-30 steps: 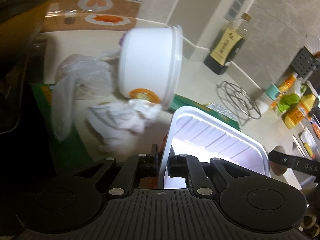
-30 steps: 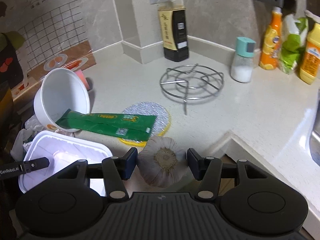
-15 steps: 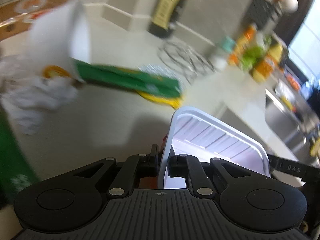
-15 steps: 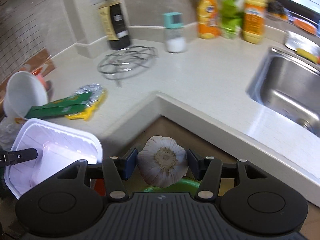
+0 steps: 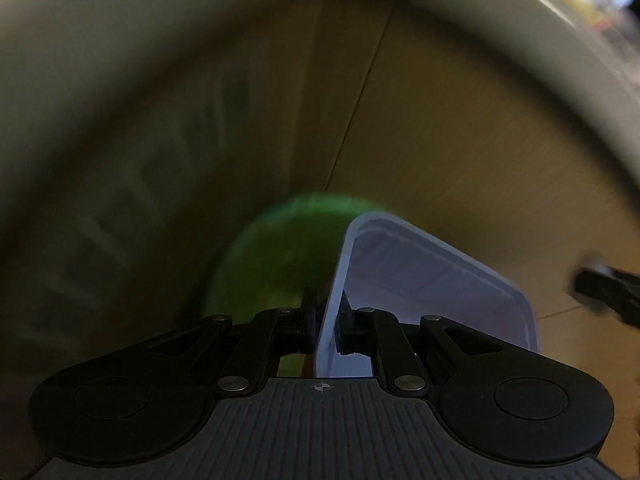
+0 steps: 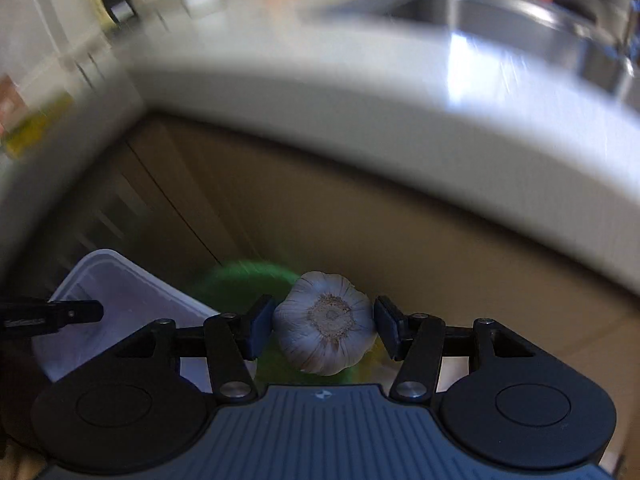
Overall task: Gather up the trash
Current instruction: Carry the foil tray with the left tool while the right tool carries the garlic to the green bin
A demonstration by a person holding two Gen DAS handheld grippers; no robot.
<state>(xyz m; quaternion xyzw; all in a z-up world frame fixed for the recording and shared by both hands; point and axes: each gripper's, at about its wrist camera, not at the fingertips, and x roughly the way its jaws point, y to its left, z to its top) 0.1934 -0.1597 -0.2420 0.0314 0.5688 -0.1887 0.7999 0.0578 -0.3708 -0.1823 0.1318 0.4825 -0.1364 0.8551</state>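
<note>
We pinch the white tray [image 5: 432, 276] by its rim in the left gripper [image 5: 325, 320] and the garlic [image 6: 325, 322] in the right gripper [image 6: 324, 322]; both hang over the green bin [image 5: 276, 256] below, so we center each before releasing.

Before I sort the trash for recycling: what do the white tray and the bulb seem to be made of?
White tray: thin glossy plastic, probably; light shows through its ribbed wall. Garlic bulb: organic, matte papery skin with purple streaks and a dry root disc.

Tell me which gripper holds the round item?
The right gripper: it clamps a garlic bulb. The left gripper pinches a flat white plastic tray by its rim.
</note>
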